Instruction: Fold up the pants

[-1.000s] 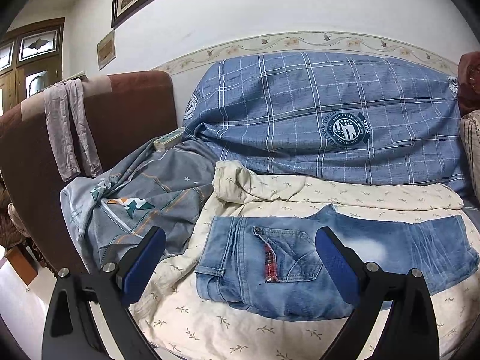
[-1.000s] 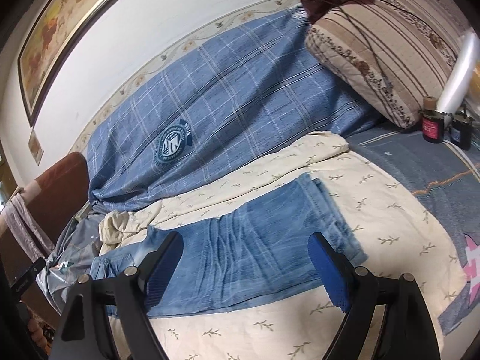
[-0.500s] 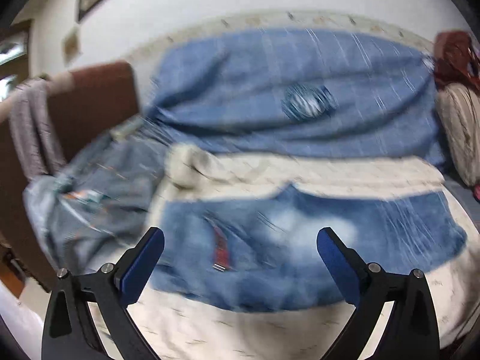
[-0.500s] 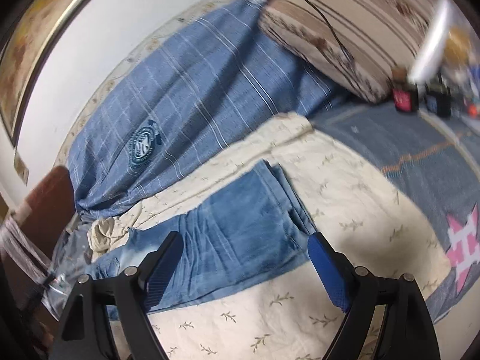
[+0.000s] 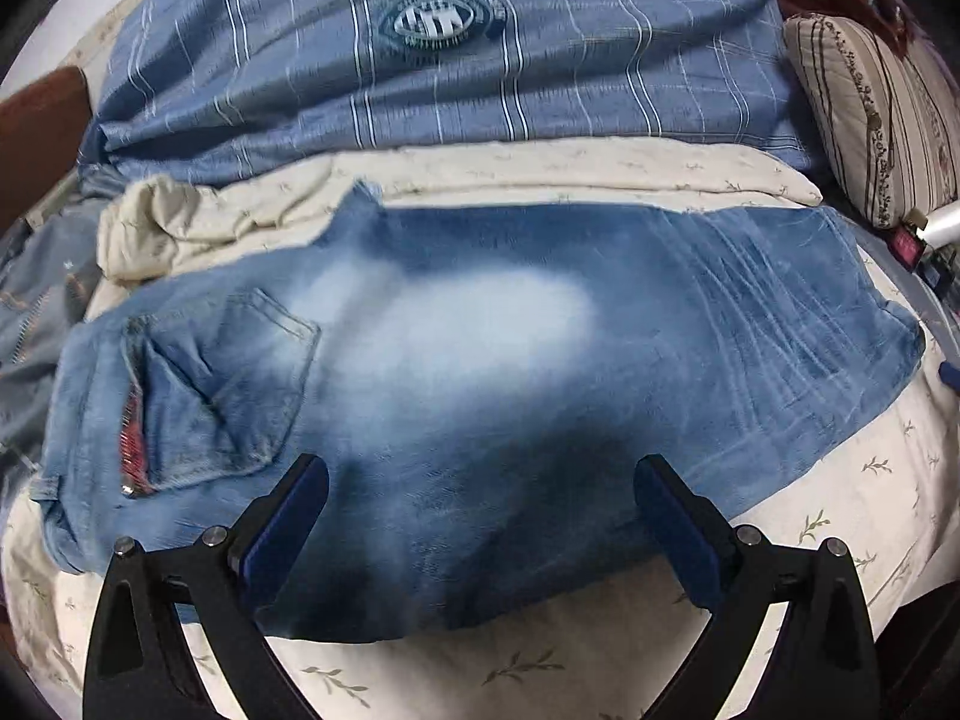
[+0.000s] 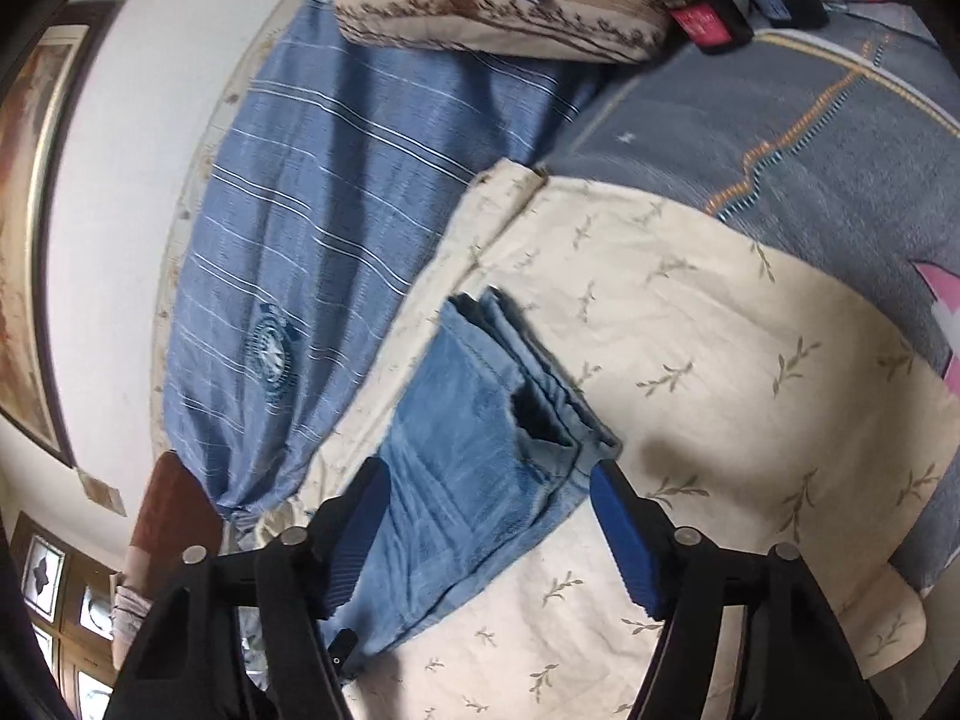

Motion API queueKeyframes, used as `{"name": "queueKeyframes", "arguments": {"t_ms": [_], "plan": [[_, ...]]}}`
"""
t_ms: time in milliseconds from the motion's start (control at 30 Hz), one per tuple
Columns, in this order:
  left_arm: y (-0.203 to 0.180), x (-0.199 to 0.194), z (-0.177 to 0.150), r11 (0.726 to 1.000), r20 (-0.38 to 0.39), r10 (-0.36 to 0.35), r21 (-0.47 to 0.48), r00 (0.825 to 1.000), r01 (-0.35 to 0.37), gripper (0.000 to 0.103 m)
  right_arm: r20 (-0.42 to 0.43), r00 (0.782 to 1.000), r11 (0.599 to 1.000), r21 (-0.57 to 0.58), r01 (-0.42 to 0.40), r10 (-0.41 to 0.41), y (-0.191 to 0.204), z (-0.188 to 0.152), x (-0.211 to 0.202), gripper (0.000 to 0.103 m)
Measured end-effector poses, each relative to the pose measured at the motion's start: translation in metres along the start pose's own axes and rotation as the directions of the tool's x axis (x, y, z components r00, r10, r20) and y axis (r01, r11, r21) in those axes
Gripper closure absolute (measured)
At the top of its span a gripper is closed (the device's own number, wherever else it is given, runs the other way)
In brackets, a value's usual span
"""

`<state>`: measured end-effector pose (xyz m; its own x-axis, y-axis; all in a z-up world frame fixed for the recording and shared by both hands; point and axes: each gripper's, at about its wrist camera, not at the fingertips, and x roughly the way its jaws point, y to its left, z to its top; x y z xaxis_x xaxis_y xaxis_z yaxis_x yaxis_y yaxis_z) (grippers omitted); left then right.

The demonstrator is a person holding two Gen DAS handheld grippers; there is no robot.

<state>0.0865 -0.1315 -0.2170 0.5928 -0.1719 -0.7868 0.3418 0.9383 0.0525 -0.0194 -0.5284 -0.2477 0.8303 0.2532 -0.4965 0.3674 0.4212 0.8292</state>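
We see the faded denim pants (image 5: pixel 480 360) lying folded lengthwise and flat on a cream sheet (image 5: pixel 840 492) printed with small leaf sprigs, their patch pocket (image 5: pixel 240 384) at the left, and no container shows close to them. Our left gripper (image 5: pixel 480 516) hovers over the soft, pale-washed thigh with its blue pads spread wide and nothing between them. Our right gripper (image 6: pixel 486 516) is closing around the stacked hems (image 6: pixel 540 396), the pads not yet pressing the cloth.

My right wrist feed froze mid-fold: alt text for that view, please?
The right gripper, jaws closing, straddles the hem end of folded blue jeans lying on a cream leaf-print sheet. A blue plaid blanket lies beyond.
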Motion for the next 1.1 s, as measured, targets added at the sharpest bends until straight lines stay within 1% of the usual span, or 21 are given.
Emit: {"name": "queueKeyframes", "arguments": {"t_ms": [33, 100, 167, 233, 333, 467, 533, 567, 600, 633, 700, 733, 767, 833, 900, 967, 1100], "plan": [[0.000, 0.000, 0.000, 1.000, -0.002, -0.014, -0.007, 1.000, 0.014, 0.002, -0.010, 1.000, 1.000, 0.008, 0.009, -0.009, -0.001, -0.001, 0.004, 0.034], [0.001, -0.001, -0.001, 1.000, -0.001, -0.009, -0.003, 1.000, 0.009, 0.002, -0.035, 0.999, 0.999, 0.027, 0.026, -0.025, -0.002, -0.001, 0.013, 0.035], [0.001, -0.002, -0.002, 1.000, -0.005, -0.003, 0.010, 1.000, 0.003, 0.002, -0.050, 0.997, 0.997, 0.039, 0.069, -0.066, -0.003, -0.003, 0.022, 0.035], [0.000, 0.000, -0.003, 1.000, -0.016, -0.014, 0.009, 1.000, 0.014, 0.003, -0.062, 0.993, 0.994, 0.041, 0.105, -0.102, -0.004, -0.004, 0.029, 0.036], [0.003, -0.003, -0.004, 1.000, -0.021, -0.030, -0.003, 0.999, 0.030, 0.003, -0.037, 0.991, 0.992, 0.025, 0.128, -0.127, -0.001, -0.001, 0.033, 0.035], [0.006, -0.003, -0.001, 0.999, -0.018, -0.049, -0.023, 0.999, 0.048, 0.003, -0.018, 0.991, 0.991, 0.023, 0.132, -0.131, 0.001, 0.001, 0.040, 0.036], [0.005, -0.003, 0.000, 0.999, -0.013, -0.048, -0.021, 0.999, 0.048, 0.003, -0.006, 0.988, 0.988, 0.016, 0.155, -0.154, 0.003, 0.001, 0.040, 0.048], [0.004, -0.003, 0.000, 0.999, -0.012, -0.048, -0.019, 0.999, 0.048, 0.003, -0.004, 0.986, 0.986, 0.021, 0.166, -0.166, 0.001, 0.001, 0.041, 0.067], [0.003, -0.003, 0.000, 0.999, -0.011, -0.048, -0.018, 0.999, 0.048, 0.003, -0.006, 0.985, 0.984, 0.041, 0.171, -0.171, -0.003, 0.002, 0.041, 0.071], [0.003, -0.004, 0.000, 0.999, -0.010, -0.049, -0.018, 0.999, 0.049, 0.003, 0.000, 0.987, 0.985, 0.067, 0.159, -0.159, -0.006, 0.002, 0.040, 0.072], [0.005, -0.004, 0.000, 0.999, -0.006, -0.047, -0.022, 0.999, 0.047, 0.003, 0.019, 0.987, 0.986, 0.060, 0.157, -0.158, -0.003, 0.001, 0.036, 0.073], [0.007, -0.005, 0.001, 0.999, -0.002, -0.043, -0.028, 0.999, 0.043, 0.003, 0.037, 0.986, 0.986, 0.033, 0.161, -0.162, 0.003, 0.000, 0.034, 0.074], [0.009, -0.005, 0.001, 0.999, 0.002, -0.037, -0.035, 0.999, 0.037, 0.003, 0.051, 0.985, 0.987, 0.007, 0.162, -0.162, 0.009, -0.001, 0.032, 0.077], [0.015, -0.006, 0.003, 0.998, 0.014, -0.022, -0.050, 1.000, 0.022, 0.003, 0.096, 0.985, 0.986, -0.071, 0.152, -0.145, 0.028, -0.007, 0.026, 0.078], [0.023, -0.010, 0.006, 0.997, 0.038, 0.004, -0.071, 0.999, -0.001, 0.003, 0.145, 0.983, 0.975, -0.176, 0.134, -0.109, 0.053, -0.017, 0.021, 0.079], [0.030, -0.013, 0.007, 0.996, 0.058, 0.024, -0.086, 0.998, -0.019, 0.003, 0.159, 0.983, 0.960, -0.252, 0.125, -0.086, 0.072, -0.027, 0.020, 0.079], [0.044, -0.017, 0.006, 0.993, 0.075, 0.045, -0.112, 0.996, -0.036, 0.003, 0.144, 0.988, 0.906, -0.409, 0.109, -0.054, 0.114, -0.059, 0.033, 0.080]]}}
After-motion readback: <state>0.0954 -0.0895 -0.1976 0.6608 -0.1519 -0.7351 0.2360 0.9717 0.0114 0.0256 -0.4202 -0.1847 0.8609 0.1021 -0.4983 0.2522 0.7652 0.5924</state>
